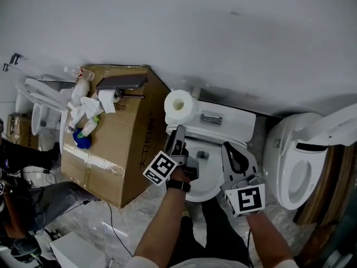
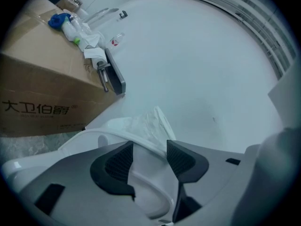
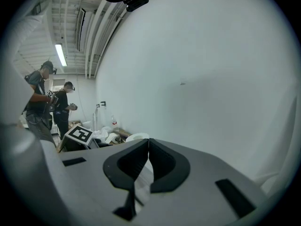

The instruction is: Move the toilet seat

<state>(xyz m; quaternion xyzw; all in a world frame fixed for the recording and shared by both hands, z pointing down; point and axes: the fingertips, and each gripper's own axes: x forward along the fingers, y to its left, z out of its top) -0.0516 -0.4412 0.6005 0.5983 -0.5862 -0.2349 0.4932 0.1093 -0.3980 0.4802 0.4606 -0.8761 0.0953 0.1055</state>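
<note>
Just in front of the toilet tank (image 1: 228, 120), the toilet seat (image 2: 146, 144) has its rim between the wide-spread jaws of the left gripper (image 2: 149, 157), apparently ready for lifting, while the right gripper (image 3: 147, 147) idles closed and empty.

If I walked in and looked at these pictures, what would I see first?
Most likely the white toilet in the middle, with a toilet roll standing on its tank and two grippers over the bowl, the left gripper open and the right gripper shut. Left of it stands a big cardboard box with clutter on top, and to the right another toilet with its lid up.
</note>
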